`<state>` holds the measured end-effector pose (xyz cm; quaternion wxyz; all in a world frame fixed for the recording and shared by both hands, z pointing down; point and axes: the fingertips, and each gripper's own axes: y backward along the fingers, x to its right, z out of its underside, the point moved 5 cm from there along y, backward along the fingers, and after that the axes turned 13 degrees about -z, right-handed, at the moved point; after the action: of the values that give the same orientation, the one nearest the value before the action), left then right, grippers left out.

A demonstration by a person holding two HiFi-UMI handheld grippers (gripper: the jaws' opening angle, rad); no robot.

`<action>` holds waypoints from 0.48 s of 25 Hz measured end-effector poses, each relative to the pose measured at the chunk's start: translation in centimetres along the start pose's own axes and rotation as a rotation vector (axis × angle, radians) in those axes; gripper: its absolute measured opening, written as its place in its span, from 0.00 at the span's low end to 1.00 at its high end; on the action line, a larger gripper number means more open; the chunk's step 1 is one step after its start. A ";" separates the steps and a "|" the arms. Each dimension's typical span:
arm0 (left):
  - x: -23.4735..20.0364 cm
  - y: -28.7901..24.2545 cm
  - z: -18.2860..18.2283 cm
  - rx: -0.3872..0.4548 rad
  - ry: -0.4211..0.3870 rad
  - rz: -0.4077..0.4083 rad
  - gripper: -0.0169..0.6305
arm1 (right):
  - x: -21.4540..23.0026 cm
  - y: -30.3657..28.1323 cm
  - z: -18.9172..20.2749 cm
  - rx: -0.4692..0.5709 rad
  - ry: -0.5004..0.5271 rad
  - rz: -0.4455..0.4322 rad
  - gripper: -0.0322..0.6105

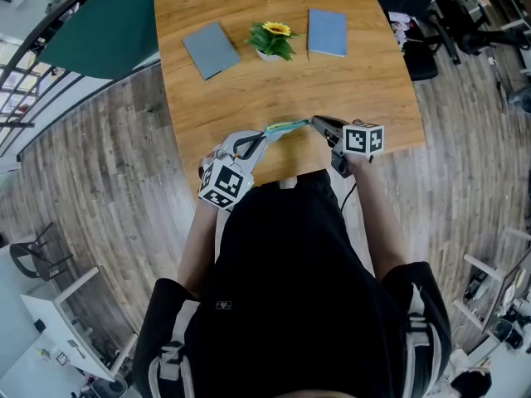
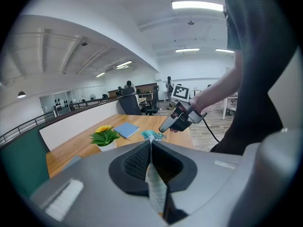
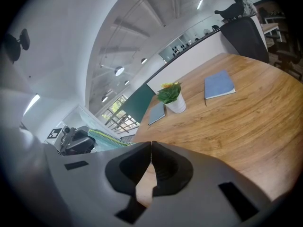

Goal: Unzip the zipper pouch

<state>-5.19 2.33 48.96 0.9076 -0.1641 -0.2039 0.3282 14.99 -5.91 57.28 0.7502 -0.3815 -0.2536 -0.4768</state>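
Reaching both forearms forward from the body, elbows bent. Holding the left gripper (image 1: 263, 136) just off the table's (image 1: 348, 89) near edge, angling it up and rightward. Pinching the left end of the pouch (image 1: 288, 127) flat between closed jaws. Stretching the pouch across between both grippers, above that near edge. Pointing the right gripper (image 1: 314, 122) leftward, pressing its jaws together at the pouch's right end. Not revealing whether the zipper tab is caught there.
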 end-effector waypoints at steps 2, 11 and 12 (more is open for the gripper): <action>0.1 -0.1 -0.1 0.003 0.001 0.002 0.04 | 0.0 0.1 0.0 0.005 0.000 0.008 0.06; 0.0 -0.1 0.2 -0.004 -0.002 0.006 0.04 | -0.2 -0.1 0.0 -0.002 0.023 -0.021 0.07; -0.1 0.0 0.3 -0.002 0.002 0.006 0.04 | -0.4 -0.1 -0.1 0.001 0.027 -0.031 0.08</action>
<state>-5.41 2.28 49.14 0.9066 -0.1661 -0.2028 0.3307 14.76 -5.81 57.01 0.7461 -0.3707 -0.2498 -0.4935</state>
